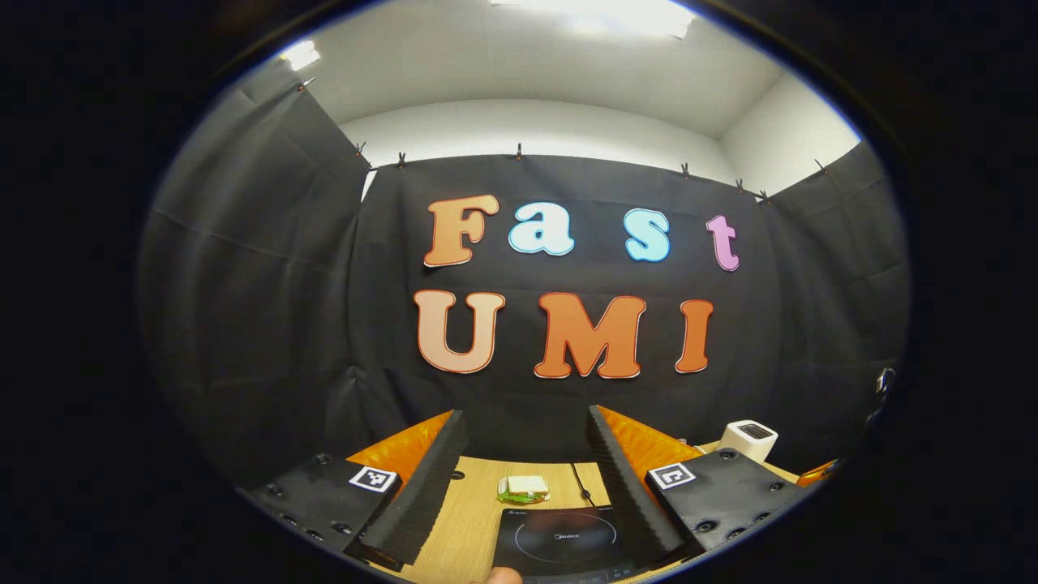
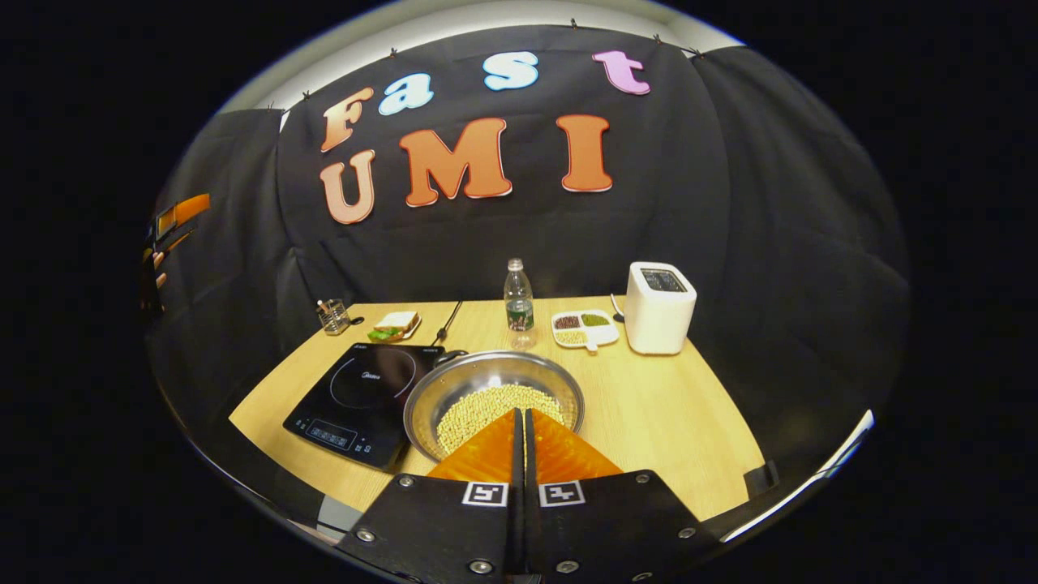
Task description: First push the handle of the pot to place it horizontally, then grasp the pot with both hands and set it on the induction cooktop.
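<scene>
Wooden table (image 2: 649, 405) in black-cloth booth; pot (image 2: 493, 401) of beans sits just right of cooktop (image 2: 361, 401), touching its edge, handle (image 2: 451, 354) at far-left rim. Right gripper (image 2: 520, 426) fingers closed together, empty, above near rim; left gripper (image 1: 527, 478) spread wide, empty, over cooktop (image 1: 564, 539). Risk: a hard handle shove could tip beans out. Right gripper view adds bottle (image 2: 519, 304), toaster (image 2: 660, 307); left gripper view shows ceiling lights.

Left gripper (image 1: 527, 478): 2 ridged wedge fingers on screwed plates, each bearing 1 square marker. Right gripper (image 2: 520, 442): the same plates, screws, markers.
</scene>
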